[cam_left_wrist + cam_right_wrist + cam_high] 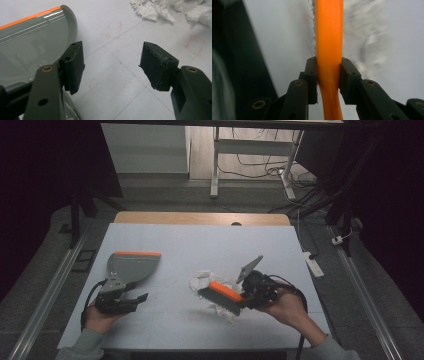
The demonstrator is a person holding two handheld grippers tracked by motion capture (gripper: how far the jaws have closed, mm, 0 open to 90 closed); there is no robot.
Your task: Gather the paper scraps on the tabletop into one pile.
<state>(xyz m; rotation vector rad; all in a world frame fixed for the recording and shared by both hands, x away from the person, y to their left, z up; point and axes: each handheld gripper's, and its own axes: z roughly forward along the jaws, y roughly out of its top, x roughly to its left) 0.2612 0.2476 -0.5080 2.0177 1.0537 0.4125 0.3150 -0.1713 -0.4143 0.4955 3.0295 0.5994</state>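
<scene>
A grey dustpan (132, 265) with an orange front lip lies flat on the left of the white table. My left gripper (140, 299) rests just in front of its handle end, open, with nothing between the jaws. In the left gripper view the dustpan (30, 50) lies beside and partly under the left jaw, and bare table shows through the gripper (112, 65). My right gripper (243, 298) is shut on a hand brush (222, 294) with an orange back and grey bristles, held over a pile of crumpled white paper (202, 280). In the right gripper view the gripper (329, 75) clamps the orange brush handle (329, 37).
The white table sheet (200, 240) has faint grid lines and red pen marks (195, 45). Paper scraps (160, 10) lie ahead and to the right of the left gripper. More paper (226, 312) sits under the brush. A power strip (314, 264) lies on the floor to the right.
</scene>
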